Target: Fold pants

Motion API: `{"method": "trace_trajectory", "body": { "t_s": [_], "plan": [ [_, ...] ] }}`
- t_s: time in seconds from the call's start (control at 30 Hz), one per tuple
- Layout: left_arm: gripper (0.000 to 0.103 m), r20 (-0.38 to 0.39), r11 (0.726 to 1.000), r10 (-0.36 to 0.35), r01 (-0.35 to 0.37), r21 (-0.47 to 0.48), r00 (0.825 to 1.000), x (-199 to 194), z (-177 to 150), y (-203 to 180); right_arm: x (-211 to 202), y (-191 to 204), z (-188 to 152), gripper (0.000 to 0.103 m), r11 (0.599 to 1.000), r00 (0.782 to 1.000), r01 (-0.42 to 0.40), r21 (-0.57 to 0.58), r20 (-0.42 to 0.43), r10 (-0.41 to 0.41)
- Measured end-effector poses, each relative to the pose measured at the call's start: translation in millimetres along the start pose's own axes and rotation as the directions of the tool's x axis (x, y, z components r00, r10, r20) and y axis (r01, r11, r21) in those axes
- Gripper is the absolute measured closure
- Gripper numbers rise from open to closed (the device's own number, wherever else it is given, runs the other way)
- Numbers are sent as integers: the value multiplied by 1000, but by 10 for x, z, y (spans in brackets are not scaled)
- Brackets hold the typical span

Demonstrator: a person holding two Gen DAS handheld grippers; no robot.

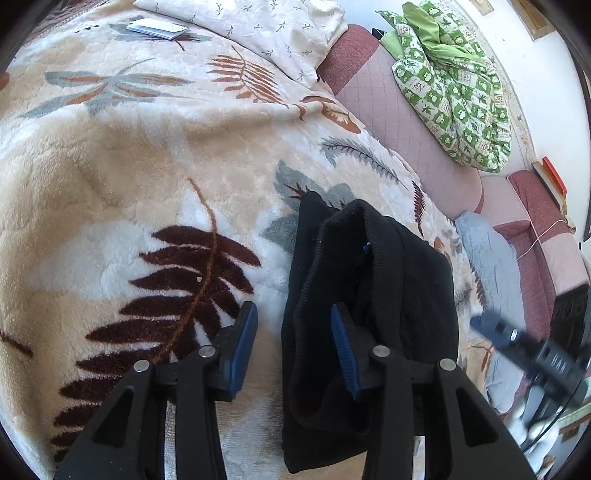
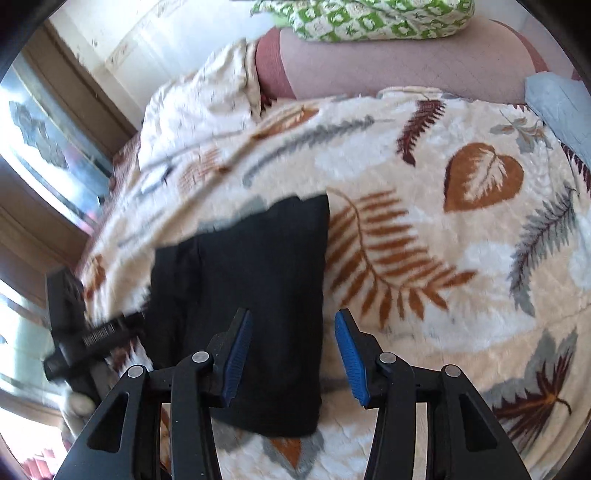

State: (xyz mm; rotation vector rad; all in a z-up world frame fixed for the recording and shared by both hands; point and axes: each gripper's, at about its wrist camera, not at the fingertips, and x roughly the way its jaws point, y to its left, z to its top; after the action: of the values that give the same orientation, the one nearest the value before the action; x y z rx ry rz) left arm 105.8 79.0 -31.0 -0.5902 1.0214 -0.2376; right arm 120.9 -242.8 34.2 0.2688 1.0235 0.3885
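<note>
The left gripper (image 1: 293, 345) has its fingers apart, with nothing between them; its right pad (image 1: 343, 350) touches the pants (image 1: 373, 295). The right gripper (image 2: 293, 356) is also spread wide, and the edge of the pants (image 2: 258, 273) lies under the gap. The black pants lie folded on the blanket (image 1: 110, 177), near its edge beside the sofa (image 1: 413, 144).

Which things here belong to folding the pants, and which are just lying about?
Belongs to the job:
black pants
left tool, open
right tool, open
leaf-print blanket they lie on

Just lying about:
green patterned quilt
cream pillow
small booklet
grey-blue cloth
</note>
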Motion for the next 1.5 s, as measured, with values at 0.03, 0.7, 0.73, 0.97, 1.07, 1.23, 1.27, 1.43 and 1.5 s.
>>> {"method": "trace_trajectory", "body": {
  "t_s": [0.03,0.7,0.73,0.97,1.07,1.23,1.27,1.43,1.5],
  "plan": [
    [62,1,1000,5,-5,6,1000,0,-3,-11,29,51,76,52,1000,1000,-15,1,8,15],
    [26,-19,991,-137,137,-4,990,49,5,-41,342,-434,-48,30,966,984,-155,206,-58,170],
    [20,-17,990,-143,144,13,990,61,-6,-64,445,-468,-93,30,954,974,-191,233,-72,213],
    [9,41,987,-115,110,115,992,88,-111,-221,895,-414,-70,11,873,922,-364,324,-9,388],
    [70,28,991,-117,114,75,993,95,-86,-166,912,-309,-25,30,889,930,-338,311,-34,365],
    [86,-5,993,-111,111,33,994,183,-15,-256,684,-336,55,75,902,940,-322,287,-14,340],
    [87,-8,994,-94,94,62,996,220,2,-385,638,-313,86,76,914,947,-306,266,-7,320],
    [84,-46,991,-86,90,96,995,550,149,-822,348,-558,293,76,941,972,-236,242,66,226],
    [70,-49,991,-50,56,123,998,710,191,-955,298,-743,346,75,941,979,-201,272,87,184]
  ]
}}
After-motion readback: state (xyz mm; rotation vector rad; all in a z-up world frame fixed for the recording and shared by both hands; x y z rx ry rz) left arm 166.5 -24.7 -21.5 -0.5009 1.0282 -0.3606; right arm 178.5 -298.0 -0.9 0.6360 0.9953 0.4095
